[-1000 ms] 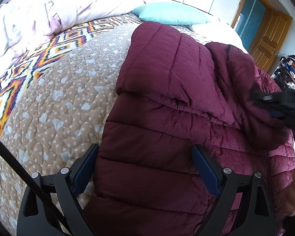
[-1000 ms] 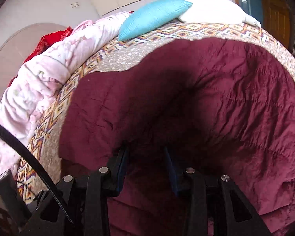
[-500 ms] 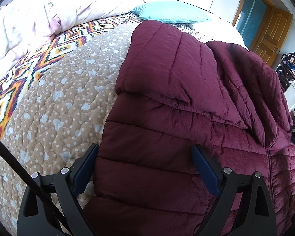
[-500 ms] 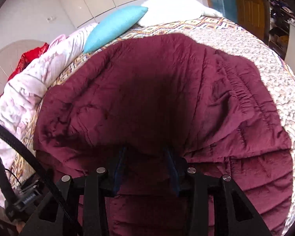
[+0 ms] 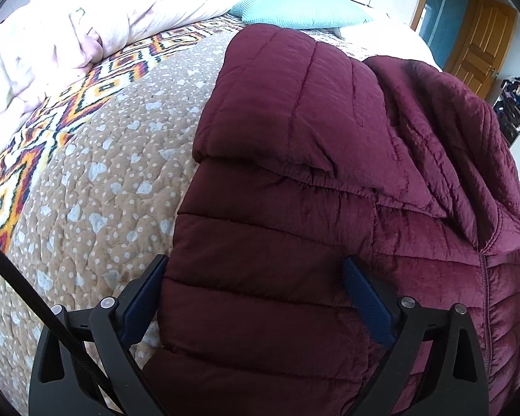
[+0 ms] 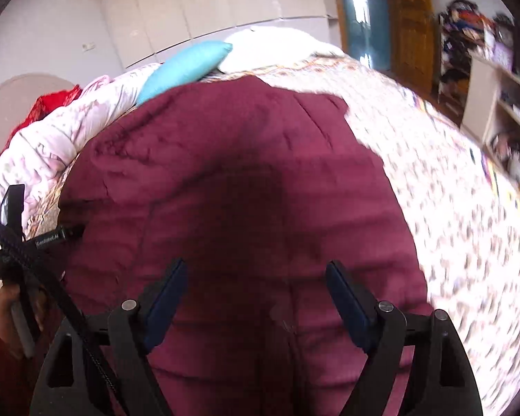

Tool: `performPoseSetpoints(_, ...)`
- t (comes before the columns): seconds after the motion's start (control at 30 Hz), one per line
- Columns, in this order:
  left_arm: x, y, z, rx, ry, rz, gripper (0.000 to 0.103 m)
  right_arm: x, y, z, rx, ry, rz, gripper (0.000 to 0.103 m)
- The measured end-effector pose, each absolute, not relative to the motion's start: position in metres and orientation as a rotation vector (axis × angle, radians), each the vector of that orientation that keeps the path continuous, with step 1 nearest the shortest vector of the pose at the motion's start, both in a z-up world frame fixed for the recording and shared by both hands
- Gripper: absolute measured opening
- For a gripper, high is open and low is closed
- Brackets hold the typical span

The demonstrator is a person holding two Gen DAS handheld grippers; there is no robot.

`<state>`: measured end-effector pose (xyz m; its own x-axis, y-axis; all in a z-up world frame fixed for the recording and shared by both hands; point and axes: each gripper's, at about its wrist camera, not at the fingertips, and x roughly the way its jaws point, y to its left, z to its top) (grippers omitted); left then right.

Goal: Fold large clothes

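Note:
A large maroon puffer jacket (image 5: 294, 159) lies on the quilted bed, with both sleeves folded in over its body. My left gripper (image 5: 254, 279) is open and empty, its jaws wide apart just above the jacket's lower left part. My right gripper (image 6: 256, 289) is open and empty, hovering above the jacket (image 6: 246, 187). The right wrist view is blurred by motion. The left gripper's body and the hand holding it show at the left edge of the right wrist view (image 6: 20, 242).
The bed has a beige dotted quilt (image 5: 97, 159) with a patterned border. A pink duvet (image 5: 52, 34) is bunched at the far left. A teal pillow (image 5: 305, 10) and a white pillow (image 6: 270, 48) lie at the head. Shelves (image 6: 495, 104) and a wooden door (image 5: 481, 41) stand to the right.
My right gripper let go of the sleeve it carried, opened wide and pulled back and up. The right sleeve now lies folded over the jacket. The left gripper has stayed still.

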<state>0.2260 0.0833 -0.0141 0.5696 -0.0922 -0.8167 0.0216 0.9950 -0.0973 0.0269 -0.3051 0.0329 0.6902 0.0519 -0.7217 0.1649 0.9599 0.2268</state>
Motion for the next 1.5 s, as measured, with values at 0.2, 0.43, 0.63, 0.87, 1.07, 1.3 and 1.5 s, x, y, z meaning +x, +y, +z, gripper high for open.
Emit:
performPoseSetpoints(0.2, 0.231, 0.079, -0.016, -0.067, 0.984, -0.057, 0.103, 0.018, -0.305, 0.019, 0.295, 0.778, -0.076, 0.086)
performPoseSetpoints(0.43, 0.226, 0.075, -0.016, -0.046, 0.963, -0.026, 0.103, 0.021, -0.284, 0.010, 0.184, 0.776, -0.084, 0.095)
performPoseSetpoints(0.63, 0.201, 0.081, 0.002, -0.075, 0.953, -0.011, 0.086, 0.020, -0.287, 0.008, 0.201, 0.774, -0.074, 0.097)
performPoseSetpoints(0.87, 0.109, 0.113, 0.057, -0.080, 0.846, -0.062, 0.083, 0.020, -0.287, 0.008, 0.197, 0.782, -0.071, 0.098)
performPoseSetpoints(1.07, 0.067, 0.178, 0.065, -0.181, 0.886, -0.050, 0.083, -0.009, -0.299, 0.036, 0.242, 0.748, -0.068, 0.089)
performPoseSetpoints(1.3, 0.042, 0.207, 0.040, -0.268, 0.950, -0.215, 0.083, -0.089, -0.353, 0.062, 0.255, 0.731, -0.123, 0.089)
performPoseSetpoints(1.5, 0.037, 0.202, 0.008, -0.411, 1.029, -0.354, 0.083, -0.129, -0.412, 0.033, 0.408, 0.832, -0.197, 0.089)
